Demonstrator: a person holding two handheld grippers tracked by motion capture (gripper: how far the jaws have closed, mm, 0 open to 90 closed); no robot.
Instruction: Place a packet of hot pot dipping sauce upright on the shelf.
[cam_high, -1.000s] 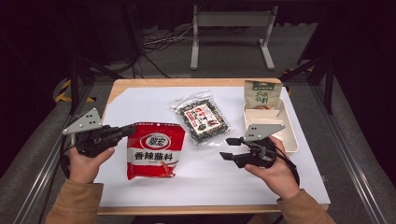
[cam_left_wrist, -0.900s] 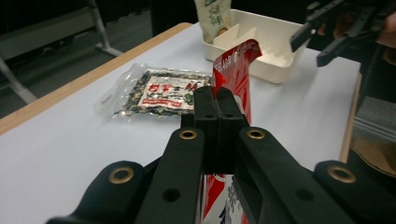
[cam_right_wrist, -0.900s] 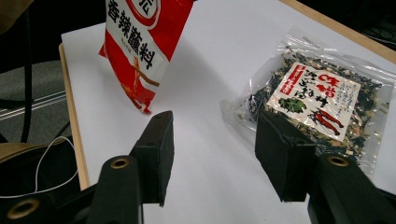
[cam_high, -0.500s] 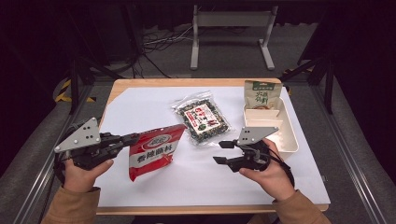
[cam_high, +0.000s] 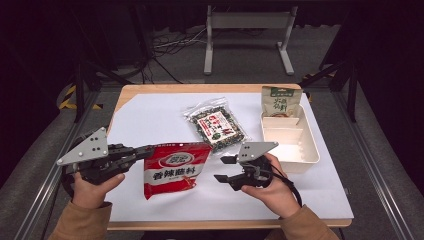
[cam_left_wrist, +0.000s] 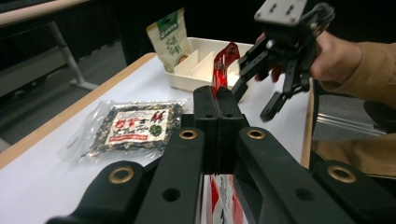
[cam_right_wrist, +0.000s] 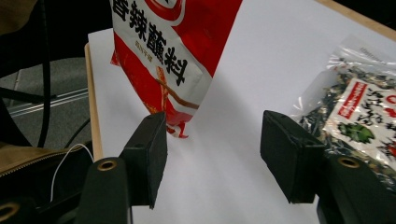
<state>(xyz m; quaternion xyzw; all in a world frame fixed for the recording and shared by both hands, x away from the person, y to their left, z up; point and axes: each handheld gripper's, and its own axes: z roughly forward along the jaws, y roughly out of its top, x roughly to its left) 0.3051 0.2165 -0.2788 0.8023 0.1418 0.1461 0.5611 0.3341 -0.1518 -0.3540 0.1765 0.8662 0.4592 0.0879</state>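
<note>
Wooden table with a white paper sheet (cam_high: 150, 120) over most of its top; fills the middle of the high view.

White plastic divided tray (cam_high: 292, 145), right of centre, near the table's right edge. A green-and-white snack pouch (cam_high: 280, 101) leans at the tray's far end, upper right of the frame.

Red-and-white foil seasoning packet (cam_high: 172, 167), lower centre-left of the high view. Left upper edge is pinched; the right gripper view shows the packet (cam_right_wrist: 173, 51) tilted up, its lower corner touching the paper.

Clear plastic bag of dark dried seaweed mix with a red-and-white label (cam_high: 216, 126), flat on the paper at centre, between packet and tray, apart from both.

Left gripper (cam_high: 145, 151), lower left of the frame, held in the person's left hand (cam_high: 92, 187). Jaws pressed together on the red packet's edge; confirmed in the left gripper view, red foil (cam_left_wrist: 223, 63) standing out past the jaw tips.

Right gripper (cam_high: 224, 169), lower centre, just right of the packet. Jaws spread wide, holding nothing; the packet's lower corner sits just beyond one jaw, contact not determinable.
</note>
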